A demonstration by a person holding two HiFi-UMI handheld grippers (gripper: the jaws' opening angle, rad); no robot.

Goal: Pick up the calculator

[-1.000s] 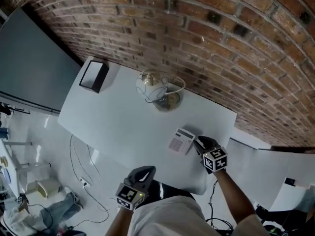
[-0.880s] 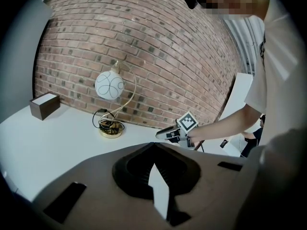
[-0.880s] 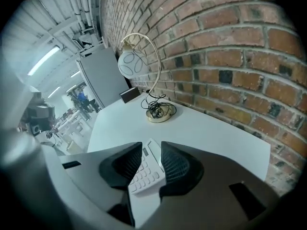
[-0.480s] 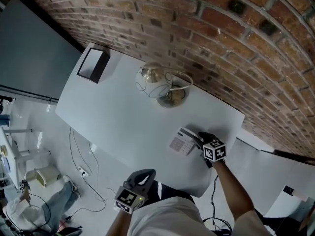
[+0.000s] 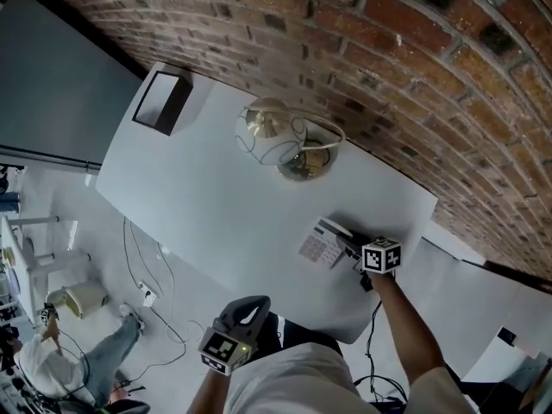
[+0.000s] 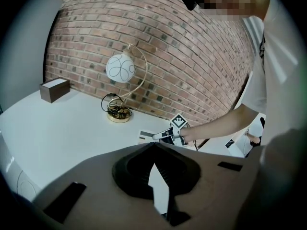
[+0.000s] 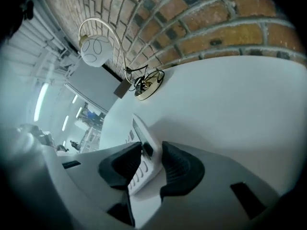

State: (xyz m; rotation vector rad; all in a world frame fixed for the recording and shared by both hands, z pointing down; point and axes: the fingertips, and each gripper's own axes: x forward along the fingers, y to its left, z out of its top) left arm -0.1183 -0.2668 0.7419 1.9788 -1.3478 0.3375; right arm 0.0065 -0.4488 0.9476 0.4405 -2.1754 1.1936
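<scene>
White bench (image 5: 198, 197) by brick wall. Small flat white calculator (image 5: 321, 247) near right edge, long side running straight out from right claw (image 7: 152, 153). Claw released, jaws just been closing, calculator end between them. Left claw (image 6: 154, 145) clenched, empty, farther off.

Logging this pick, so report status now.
Left hand-held gripper shut, empty, short of the table. Right hand-held gripper just closing, calculator between its jaws, not yet clamped. Calculator flat on table. Lamp and box well clear.
</scene>
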